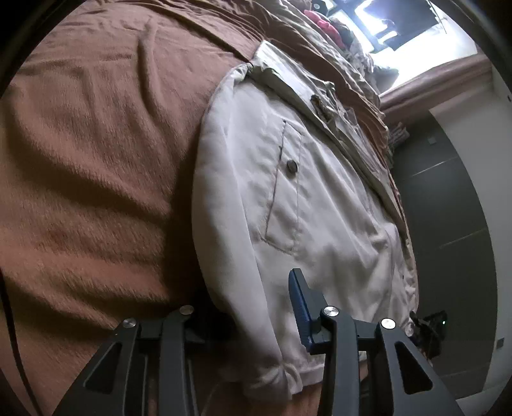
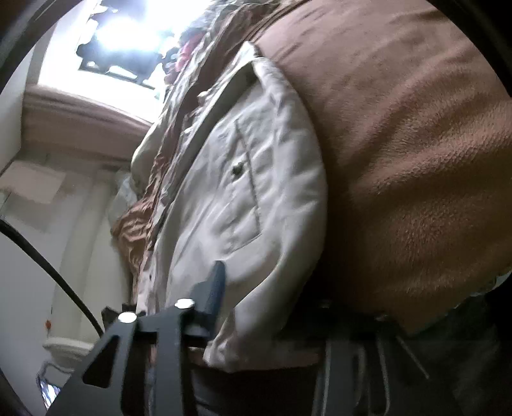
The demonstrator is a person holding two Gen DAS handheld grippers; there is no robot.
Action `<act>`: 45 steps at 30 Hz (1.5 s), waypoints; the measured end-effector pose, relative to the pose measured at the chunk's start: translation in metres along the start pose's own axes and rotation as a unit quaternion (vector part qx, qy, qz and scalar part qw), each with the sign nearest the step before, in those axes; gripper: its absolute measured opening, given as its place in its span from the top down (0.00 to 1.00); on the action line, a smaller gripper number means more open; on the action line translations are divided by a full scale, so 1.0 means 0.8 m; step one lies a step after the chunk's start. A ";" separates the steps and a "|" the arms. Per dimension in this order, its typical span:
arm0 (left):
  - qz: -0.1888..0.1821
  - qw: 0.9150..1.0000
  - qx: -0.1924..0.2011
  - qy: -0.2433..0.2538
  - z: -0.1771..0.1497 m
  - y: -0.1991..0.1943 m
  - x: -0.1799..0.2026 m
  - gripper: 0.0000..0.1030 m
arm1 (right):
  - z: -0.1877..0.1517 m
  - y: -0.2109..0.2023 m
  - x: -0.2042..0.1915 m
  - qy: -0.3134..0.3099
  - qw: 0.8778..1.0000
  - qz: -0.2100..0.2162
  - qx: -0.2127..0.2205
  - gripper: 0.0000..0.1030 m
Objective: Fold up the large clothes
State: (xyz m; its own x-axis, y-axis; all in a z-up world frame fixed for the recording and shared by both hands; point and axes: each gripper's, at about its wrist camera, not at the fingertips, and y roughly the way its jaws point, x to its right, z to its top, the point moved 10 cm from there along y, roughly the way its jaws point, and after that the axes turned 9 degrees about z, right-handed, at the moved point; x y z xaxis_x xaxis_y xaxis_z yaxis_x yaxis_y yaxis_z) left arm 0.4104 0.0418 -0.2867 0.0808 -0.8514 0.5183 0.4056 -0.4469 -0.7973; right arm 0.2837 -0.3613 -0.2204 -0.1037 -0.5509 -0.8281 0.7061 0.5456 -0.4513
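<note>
A cream-white jacket (image 1: 307, 198) with a buttoned chest pocket lies on a brown fleece blanket (image 1: 96, 144). My left gripper (image 1: 252, 307) straddles the jacket's sleeve and cuff at the near edge; its blue right finger (image 1: 299, 297) lies on top of the cloth, the left finger is hidden under it. In the right wrist view the same jacket (image 2: 243, 198) fills the middle. My right gripper (image 2: 272, 297) straddles the other sleeve near its cuff; its left finger (image 2: 214, 288) shows on the cloth, the right finger is hidden beneath. How far either gripper is closed is not visible.
The blanket (image 2: 416, 160) covers a bed. Crumpled brown and red clothes (image 1: 332, 28) are piled at the far end under a bright window (image 1: 400, 22). A dark door (image 1: 448, 204) stands beside the bed. A black cable (image 2: 54, 272) hangs at the left.
</note>
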 end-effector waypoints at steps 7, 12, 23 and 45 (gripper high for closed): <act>0.031 0.999 0.030 -0.014 0.001 -0.010 -0.007 0.92 | 0.002 0.008 0.005 0.019 1.000 -0.005 0.021 0.97; 0.025 0.998 0.063 -0.013 0.006 -0.049 0.009 0.94 | 0.004 -0.014 -0.033 -0.012 0.999 0.004 0.037 0.98; 0.006 0.993 0.119 -0.019 -0.014 -0.150 0.046 0.95 | -0.016 -0.080 -0.118 -0.057 0.994 0.063 0.073 0.99; -0.023 0.980 0.194 -0.031 -0.138 -0.282 0.062 0.95 | -0.074 -0.181 -0.093 -0.072 0.986 0.108 0.102 0.99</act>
State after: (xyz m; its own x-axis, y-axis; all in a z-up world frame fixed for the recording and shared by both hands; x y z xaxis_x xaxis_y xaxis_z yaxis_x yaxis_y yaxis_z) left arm 0.2224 0.0704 -0.1150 0.1044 -0.8095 0.5777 0.7251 -0.3357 -0.6013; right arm 0.1473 -0.3619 -0.1132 0.1538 -0.5277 -0.8354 0.8293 0.5286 -0.1813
